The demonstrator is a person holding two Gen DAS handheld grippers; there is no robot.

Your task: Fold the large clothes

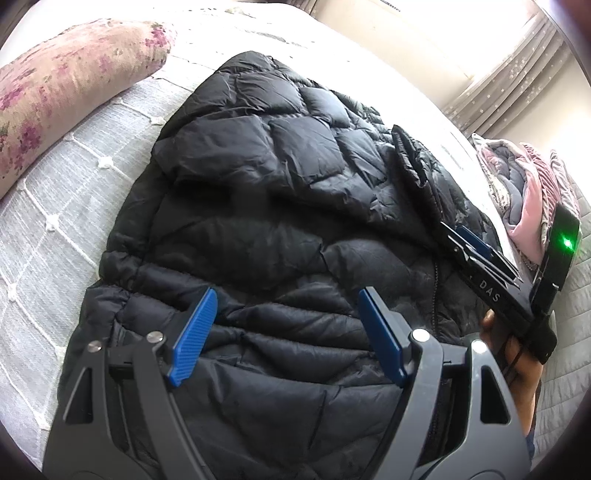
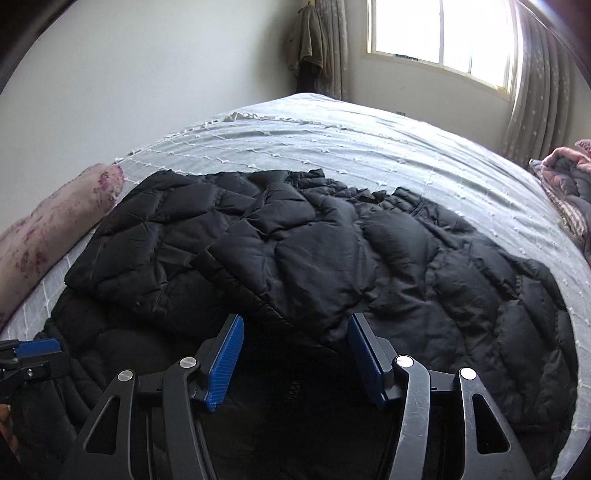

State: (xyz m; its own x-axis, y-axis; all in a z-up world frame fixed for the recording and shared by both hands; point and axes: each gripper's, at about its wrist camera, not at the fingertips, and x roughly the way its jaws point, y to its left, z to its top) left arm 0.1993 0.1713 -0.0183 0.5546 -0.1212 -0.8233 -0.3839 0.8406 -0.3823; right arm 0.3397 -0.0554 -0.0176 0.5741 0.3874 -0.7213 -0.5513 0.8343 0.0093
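Note:
A large black quilted puffer jacket [image 1: 266, 206] lies spread on the bed, with one sleeve folded across its body. It also shows in the right wrist view [image 2: 314, 258]. My left gripper [image 1: 286, 295] is open and empty, its blue pads just above the jacket's near part. My right gripper [image 2: 293, 321] is open and empty over the jacket's near edge. It also shows in the left wrist view [image 1: 476, 247] at the jacket's right side. The left gripper's blue tip shows in the right wrist view [image 2: 37, 349] at the far left.
The bed has a pale grey quilted cover [image 1: 55, 229] [image 2: 369, 147]. A floral pillow [image 1: 66, 88] [image 2: 48, 236] lies left of the jacket. A pile of pink and grey clothes [image 1: 532, 192] [image 2: 569, 184] sits to the right. A window and curtains [image 2: 443, 33] are beyond.

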